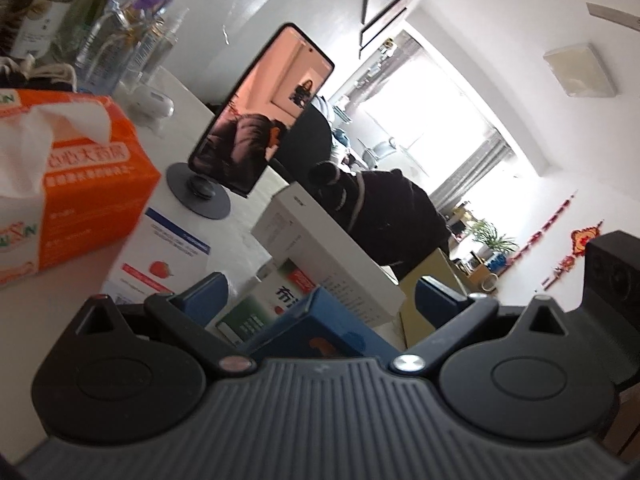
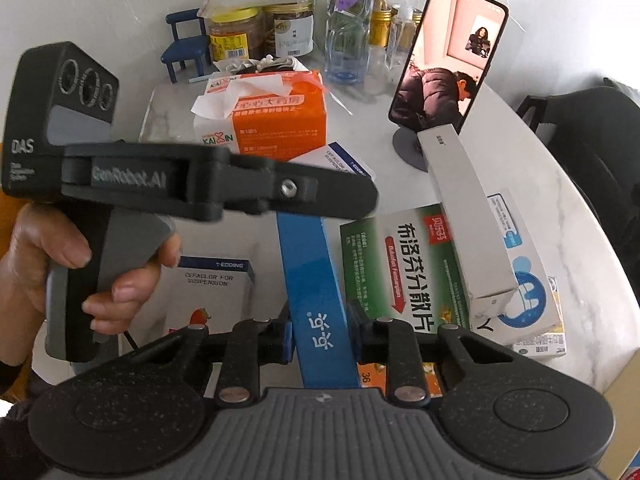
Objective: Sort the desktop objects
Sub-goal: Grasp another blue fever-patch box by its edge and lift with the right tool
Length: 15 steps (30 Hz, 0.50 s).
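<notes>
Right gripper [image 2: 322, 330] is clamped on a blue box [image 2: 310, 280], held edge-up above the boxes on the table [image 2: 560, 184]. Left gripper [image 1: 320, 300] stands spread wide with nothing between its fingers, the blue box just ahead of it. Judgement: keep the squeeze even and the box level while carrying. Room is tight: green medicine box [image 2: 404, 264] and leaning white box [image 2: 464, 212] crowd alongside, tissue box [image 2: 276, 116] and phone on stand [image 2: 448, 56] beyond; table edge curves away at right
</notes>
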Available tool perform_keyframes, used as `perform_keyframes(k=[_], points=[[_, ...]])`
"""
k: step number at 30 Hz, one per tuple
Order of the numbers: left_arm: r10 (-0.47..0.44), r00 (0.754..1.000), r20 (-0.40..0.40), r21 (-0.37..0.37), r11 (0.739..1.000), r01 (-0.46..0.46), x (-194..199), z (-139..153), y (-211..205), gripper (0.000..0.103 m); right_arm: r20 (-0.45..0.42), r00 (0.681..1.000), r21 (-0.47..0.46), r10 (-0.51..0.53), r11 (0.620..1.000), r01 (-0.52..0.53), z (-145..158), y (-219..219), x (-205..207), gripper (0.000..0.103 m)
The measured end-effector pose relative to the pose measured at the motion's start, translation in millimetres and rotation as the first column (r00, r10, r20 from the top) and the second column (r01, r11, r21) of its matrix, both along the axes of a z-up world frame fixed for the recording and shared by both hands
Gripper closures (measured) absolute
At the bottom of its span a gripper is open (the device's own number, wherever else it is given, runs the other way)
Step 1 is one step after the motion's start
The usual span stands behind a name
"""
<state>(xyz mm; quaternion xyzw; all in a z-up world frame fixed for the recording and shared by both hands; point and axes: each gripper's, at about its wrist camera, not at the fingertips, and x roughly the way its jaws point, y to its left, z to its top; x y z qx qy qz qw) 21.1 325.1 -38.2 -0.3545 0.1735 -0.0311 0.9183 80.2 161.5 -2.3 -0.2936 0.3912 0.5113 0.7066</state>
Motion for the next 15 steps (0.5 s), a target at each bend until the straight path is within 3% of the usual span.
perform_keyframes(k=[15], points=[[0.026, 0.999, -0.028, 0.033, 0.999, -0.025, -2, 10, -4, 0.001, -0.135, 0.988, 0.063, -0.074, 0.995, 0.083, 24, -29, 10, 0.078]])
